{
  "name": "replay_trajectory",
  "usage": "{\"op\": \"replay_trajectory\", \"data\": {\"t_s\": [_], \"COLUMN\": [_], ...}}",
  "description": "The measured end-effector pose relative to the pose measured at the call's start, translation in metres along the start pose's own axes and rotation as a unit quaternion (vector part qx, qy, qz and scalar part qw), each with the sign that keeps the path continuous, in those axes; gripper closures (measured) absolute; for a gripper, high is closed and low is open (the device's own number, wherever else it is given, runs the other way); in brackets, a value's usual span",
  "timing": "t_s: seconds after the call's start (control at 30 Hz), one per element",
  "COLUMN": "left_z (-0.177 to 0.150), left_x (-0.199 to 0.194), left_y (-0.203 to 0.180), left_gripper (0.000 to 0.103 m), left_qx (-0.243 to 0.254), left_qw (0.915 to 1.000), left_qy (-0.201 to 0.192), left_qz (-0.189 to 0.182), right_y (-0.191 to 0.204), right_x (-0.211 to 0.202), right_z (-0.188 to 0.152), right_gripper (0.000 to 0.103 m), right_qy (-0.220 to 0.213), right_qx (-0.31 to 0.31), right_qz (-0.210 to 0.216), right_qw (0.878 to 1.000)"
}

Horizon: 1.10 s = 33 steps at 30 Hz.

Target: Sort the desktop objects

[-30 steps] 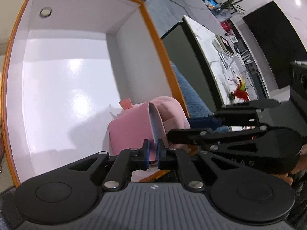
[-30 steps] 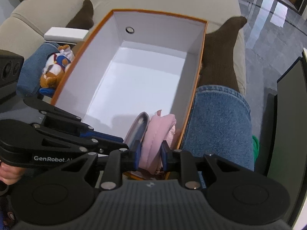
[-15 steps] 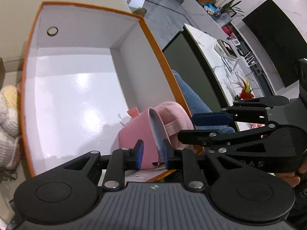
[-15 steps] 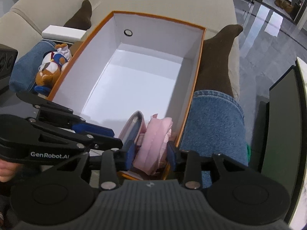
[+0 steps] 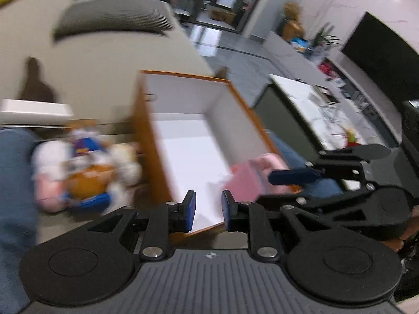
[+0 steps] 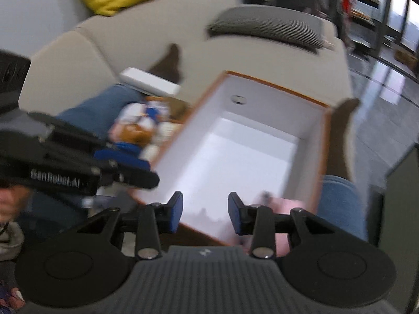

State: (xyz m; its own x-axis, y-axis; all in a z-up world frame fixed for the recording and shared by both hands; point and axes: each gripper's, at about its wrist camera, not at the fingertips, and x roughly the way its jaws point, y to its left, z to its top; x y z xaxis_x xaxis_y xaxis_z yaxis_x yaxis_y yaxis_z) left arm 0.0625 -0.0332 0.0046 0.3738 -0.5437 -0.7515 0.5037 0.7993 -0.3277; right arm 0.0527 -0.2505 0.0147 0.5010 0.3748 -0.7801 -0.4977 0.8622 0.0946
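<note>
- Orange-rimmed box [image 5: 237, 120] sits between the legs [image 6: 340, 198] of a person on a beige sofa [image 5: 110, 60], its long axis running away from us, white inside and mostly bare.
- Pink pouch [image 5: 251, 178] lies in the box's near right corner, touching the wall; in the right view it shows only as a pink blur [image 6: 288, 206] behind that tong's right finger.
- We see the left gripper [image 5: 208, 210] with jaws parted and nothing between the pads, just the box floor beyond them.
- We see the right gripper [image 6: 205, 212] with jaws standing wider, likewise released and bare.
- Our reading: the pouch is stowed and both tongs are free for the next item.
- Plush toy [image 5: 86, 167] lies outside the box, against its left wall, to the left of both tongs; the left one is plainly the nearer, with the right one on the far side of the box.
- We judge the toy the likely next pick, so the coming reach goes left and down, clear of the rim.
- Motion blur hides the toy's pose, so we cannot tell its long axis.
- White flat box [image 6: 149, 81] rests beyond the toy, on the person's left leg.
- Count: one orange box, one pouch, one plush toy for certain with pale fuzz beside it that may be more, one white box, two grippers.
</note>
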Motion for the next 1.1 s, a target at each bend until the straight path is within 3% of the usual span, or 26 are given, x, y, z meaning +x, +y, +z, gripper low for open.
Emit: {"op": "replay_trajectory", "data": {"t_s": [0.13,0.33,0.47,0.7,0.9,1.1], "left_z": [-0.019,-0.051,-0.073,-0.102,-0.109,-0.109], "left_x": [-0.024,-0.025,-0.008,0.021,0.045,0.061], "left_y": [0.027,0.053,0.060,0.060,0.064,0.065], "left_gripper": [0.080,0.080,0.072,0.053,0.052,0.049], "left_qx": [-0.010,-0.050,-0.079,-0.095,-0.110,-0.112], "left_qw": [0.9983,0.9918,0.9857,0.9739,0.9647,0.9613], "left_qy": [0.013,0.062,0.098,0.148,0.176,0.195], "left_qz": [0.057,0.100,0.112,0.144,0.162,0.159], "right_y": [0.042,0.083,0.098,0.109,0.127,0.126], "right_x": [0.010,0.041,0.067,0.095,0.104,0.110], "right_z": [-0.007,-0.025,-0.040,-0.061,-0.078,-0.078], "right_gripper": [0.064,0.064,0.064,0.064,0.064,0.064], "right_qy": [-0.011,0.013,0.025,0.034,0.032,0.030], "right_qx": [-0.026,-0.019,-0.027,-0.119,-0.234,-0.271], "right_qz": [0.042,0.094,0.073,0.035,0.025,0.029], "right_qw": [0.999,0.995,0.997,0.992,0.971,0.962]}}
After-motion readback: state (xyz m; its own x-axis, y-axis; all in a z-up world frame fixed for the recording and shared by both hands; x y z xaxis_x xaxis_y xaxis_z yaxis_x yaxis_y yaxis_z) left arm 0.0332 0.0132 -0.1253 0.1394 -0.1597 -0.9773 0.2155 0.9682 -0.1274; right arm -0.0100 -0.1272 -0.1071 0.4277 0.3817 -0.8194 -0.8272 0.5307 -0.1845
